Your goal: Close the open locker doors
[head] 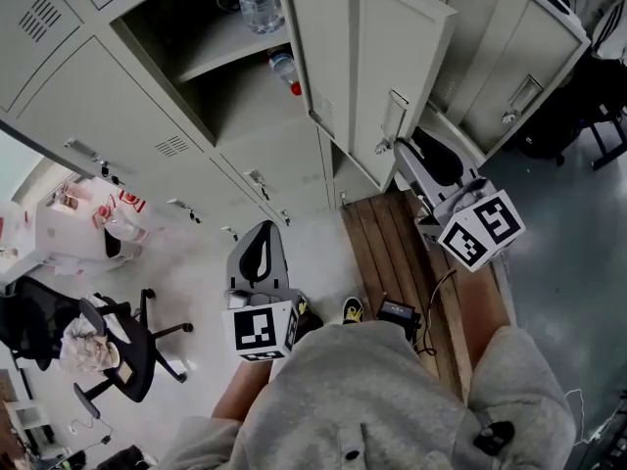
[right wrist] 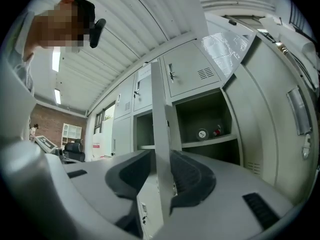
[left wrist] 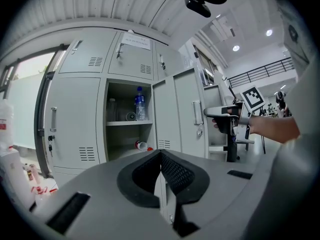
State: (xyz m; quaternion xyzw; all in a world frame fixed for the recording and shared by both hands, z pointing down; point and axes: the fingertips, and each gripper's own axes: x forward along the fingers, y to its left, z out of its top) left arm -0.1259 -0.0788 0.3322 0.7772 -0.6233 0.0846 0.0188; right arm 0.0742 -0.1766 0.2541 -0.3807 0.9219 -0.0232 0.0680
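Pale grey metal locker door (head: 377, 67) stands swung outward from the grey locker bank (head: 147, 116), exposing a shelved compartment. The right gripper (head: 416, 155) has its jaws pinching the door's free edge near the handle, probably to swing it shut. The left gripper (head: 260, 238) hangs low and unused, jaws pressed together on nothing. Clear plastic bottles (head: 257, 3) occupy the shelf.

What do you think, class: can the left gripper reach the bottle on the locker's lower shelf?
Probably yes: the left gripper faces the open compartment, with nothing between it and the bottle.
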